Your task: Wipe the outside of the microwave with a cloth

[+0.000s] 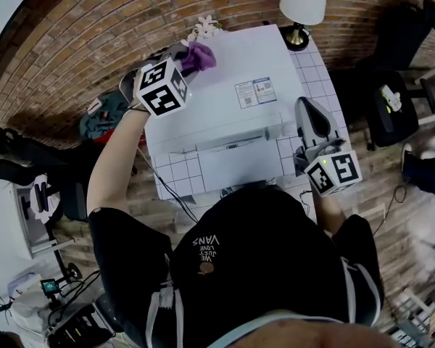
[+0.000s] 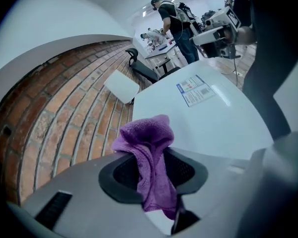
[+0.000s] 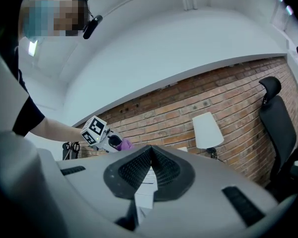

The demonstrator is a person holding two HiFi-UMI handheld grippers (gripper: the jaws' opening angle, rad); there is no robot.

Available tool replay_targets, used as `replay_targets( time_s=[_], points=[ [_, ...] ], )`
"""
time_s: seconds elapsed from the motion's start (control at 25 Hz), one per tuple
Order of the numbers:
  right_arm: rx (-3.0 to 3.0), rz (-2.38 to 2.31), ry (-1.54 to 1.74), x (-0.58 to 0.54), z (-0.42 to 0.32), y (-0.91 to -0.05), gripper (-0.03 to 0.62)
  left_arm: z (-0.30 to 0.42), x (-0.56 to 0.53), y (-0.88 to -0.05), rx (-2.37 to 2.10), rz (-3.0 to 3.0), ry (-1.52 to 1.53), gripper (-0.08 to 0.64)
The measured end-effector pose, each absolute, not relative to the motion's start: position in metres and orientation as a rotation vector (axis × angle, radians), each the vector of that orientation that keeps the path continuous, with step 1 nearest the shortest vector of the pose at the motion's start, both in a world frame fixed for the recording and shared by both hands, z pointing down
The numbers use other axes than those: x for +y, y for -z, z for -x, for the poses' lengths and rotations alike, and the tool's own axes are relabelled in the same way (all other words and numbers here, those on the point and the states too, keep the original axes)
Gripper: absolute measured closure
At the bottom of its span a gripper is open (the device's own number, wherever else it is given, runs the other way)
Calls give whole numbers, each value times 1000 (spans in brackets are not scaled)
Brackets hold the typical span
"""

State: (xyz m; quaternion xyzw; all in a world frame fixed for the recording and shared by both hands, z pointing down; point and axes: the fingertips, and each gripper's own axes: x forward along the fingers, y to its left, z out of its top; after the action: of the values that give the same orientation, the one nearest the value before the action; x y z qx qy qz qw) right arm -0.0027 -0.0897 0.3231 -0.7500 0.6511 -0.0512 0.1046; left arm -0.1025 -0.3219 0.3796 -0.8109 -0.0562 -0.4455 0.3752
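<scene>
Brick wall (image 1: 72, 42) runs behind a white tiled table (image 1: 315, 71), and the microwave (image 1: 232, 114) sits on it with a lamp (image 1: 303, 2) near its back right corner.

My left gripper (image 1: 183, 65) is clamped on the purple cloth (image 2: 149, 152). The 2 jaws pinch a narrow fold of it, and a bunched wad pokes out past the tips. That wad sits at the back left corner of the microwave's top; I cannot tell whether it is pressing on the surface or just above it. My right gripper (image 1: 309, 113) is beside the microwave's right side, jaws together and holding nothing.

What worries me:
- **Cloth slipping:** only 1 thin fold is pinched, so dragging it across the top could pull it free.
- **Scraping:** so little fabric sticks out that tilting too steeply would put hard jaw tips on the white casing.
- **Label:** the printed label (image 1: 252, 91) lies in the path, and an edge could catch.
- **Lamp:** a sweep toward the back right could knock it.
- **Sliding:** pushing hard sideways with nothing bracing the microwave might shift it on the table.
</scene>
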Motion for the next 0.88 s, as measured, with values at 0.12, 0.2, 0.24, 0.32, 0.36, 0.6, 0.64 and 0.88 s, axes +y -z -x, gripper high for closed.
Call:
replay_targets(
  time_s=[0.12, 0.2, 0.24, 0.32, 0.36, 0.6, 0.64, 0.88],
  points=[
    [1950, 2184, 148, -101, 28, -322, 595, 160, -337, -384, -100, 2078, 1192, 426],
    [1958, 2172, 151, -107, 43, -323, 595, 196, -345, -387, -76, 2075, 1228, 426],
    [1960, 2168, 153, -109, 49, -323, 595, 212, -349, -389, -65, 2072, 1246, 426],
    [1962, 2162, 157, -113, 60, -325, 595, 239, -356, -393, -45, 2072, 1275, 426],
    [1962, 2160, 160, -114, 64, -327, 595, 250, -359, -395, -38, 2076, 1287, 426],
    [1950, 2164, 164, -117, 74, -329, 595, 258, -356, -406, -67, 2085, 1293, 426],
    [1945, 2168, 162, -116, 73, -329, 595, 251, -353, -405, -80, 2080, 1282, 426],
    [1910, 2195, 153, -102, 51, -327, 595, 188, -323, -404, -181, 2052, 1219, 426]
  ],
)
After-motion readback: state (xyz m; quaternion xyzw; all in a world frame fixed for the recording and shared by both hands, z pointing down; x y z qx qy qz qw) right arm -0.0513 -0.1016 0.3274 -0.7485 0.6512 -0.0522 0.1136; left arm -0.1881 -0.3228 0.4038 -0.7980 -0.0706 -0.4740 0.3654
